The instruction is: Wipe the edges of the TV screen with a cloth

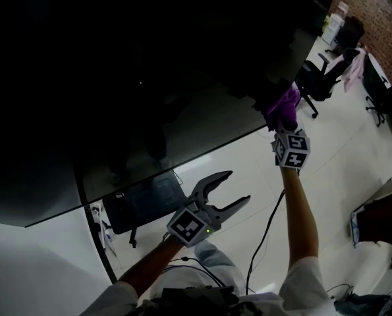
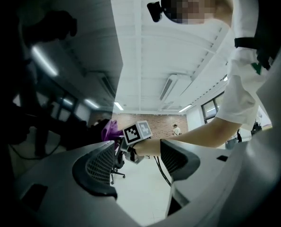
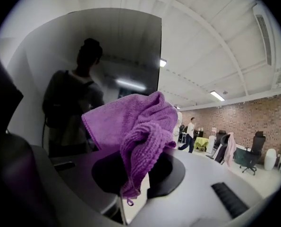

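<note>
Open office, brick wall [image 1: 373,12] upper right, pale floor [image 1: 340,157] below; the dark TV screen [image 1: 116,78] fills the upper left; the right gripper [image 3: 138,174] is clamped on the purple cloth [image 1: 282,107] at the screen's right edge, right of centre; the left gripper [image 1: 238,186] hangs wide apart and empty, lower centre; wiping looks under way, though I can't judge how much edge is left.

A dark TV screen [image 1: 116,78] blocks the upper left. At its right edge sit the right tongs [image 1: 281,122], clamped on a cloth [image 1: 282,104]. Below, the spread left tongs [image 1: 239,185] hang in open air over the floor [image 1: 340,153]. Office chairs [image 1: 317,81] stand well to the right.
</note>
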{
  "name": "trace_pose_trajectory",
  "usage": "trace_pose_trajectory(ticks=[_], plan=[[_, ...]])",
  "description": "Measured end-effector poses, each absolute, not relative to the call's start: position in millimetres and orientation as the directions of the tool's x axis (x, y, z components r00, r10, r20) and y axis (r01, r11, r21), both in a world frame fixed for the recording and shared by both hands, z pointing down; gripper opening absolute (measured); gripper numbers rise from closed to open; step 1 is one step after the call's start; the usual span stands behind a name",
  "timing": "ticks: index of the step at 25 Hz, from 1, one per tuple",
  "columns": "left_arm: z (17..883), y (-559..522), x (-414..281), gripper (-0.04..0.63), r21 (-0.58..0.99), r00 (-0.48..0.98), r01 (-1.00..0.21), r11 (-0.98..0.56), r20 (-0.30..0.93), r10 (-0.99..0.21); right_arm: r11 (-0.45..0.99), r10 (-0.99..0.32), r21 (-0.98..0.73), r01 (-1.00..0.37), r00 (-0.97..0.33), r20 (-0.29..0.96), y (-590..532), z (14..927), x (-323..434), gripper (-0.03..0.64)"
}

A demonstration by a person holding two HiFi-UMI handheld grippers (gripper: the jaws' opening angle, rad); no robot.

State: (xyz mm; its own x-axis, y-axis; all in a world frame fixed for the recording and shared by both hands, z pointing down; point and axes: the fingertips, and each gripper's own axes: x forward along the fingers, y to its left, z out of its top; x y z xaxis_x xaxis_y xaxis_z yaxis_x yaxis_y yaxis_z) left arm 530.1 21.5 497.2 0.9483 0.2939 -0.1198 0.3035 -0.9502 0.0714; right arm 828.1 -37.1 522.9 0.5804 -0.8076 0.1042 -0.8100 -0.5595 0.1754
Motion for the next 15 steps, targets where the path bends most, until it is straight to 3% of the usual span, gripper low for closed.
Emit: trace_pose_trajectory(ticks=[8, 15], plan=[[519.0, 14.8, 524.4, 0.282, 0.107, 0.973, 0.225, -0.968, -0.082, 0.217, -0.580, -0.735, -0.005, -0.814, 0.521, 0.433, -25.7, 683.8, 840.6, 0.070], [544.0, -14.0, 479.8, 0.282, 0.139, 0.991, 0.127, -0.982, -0.061, 0.120, -0.451, -0.832, -0.095, -0.888, 0.379, 0.406, -79.7, 716.7, 741.9, 0.074]])
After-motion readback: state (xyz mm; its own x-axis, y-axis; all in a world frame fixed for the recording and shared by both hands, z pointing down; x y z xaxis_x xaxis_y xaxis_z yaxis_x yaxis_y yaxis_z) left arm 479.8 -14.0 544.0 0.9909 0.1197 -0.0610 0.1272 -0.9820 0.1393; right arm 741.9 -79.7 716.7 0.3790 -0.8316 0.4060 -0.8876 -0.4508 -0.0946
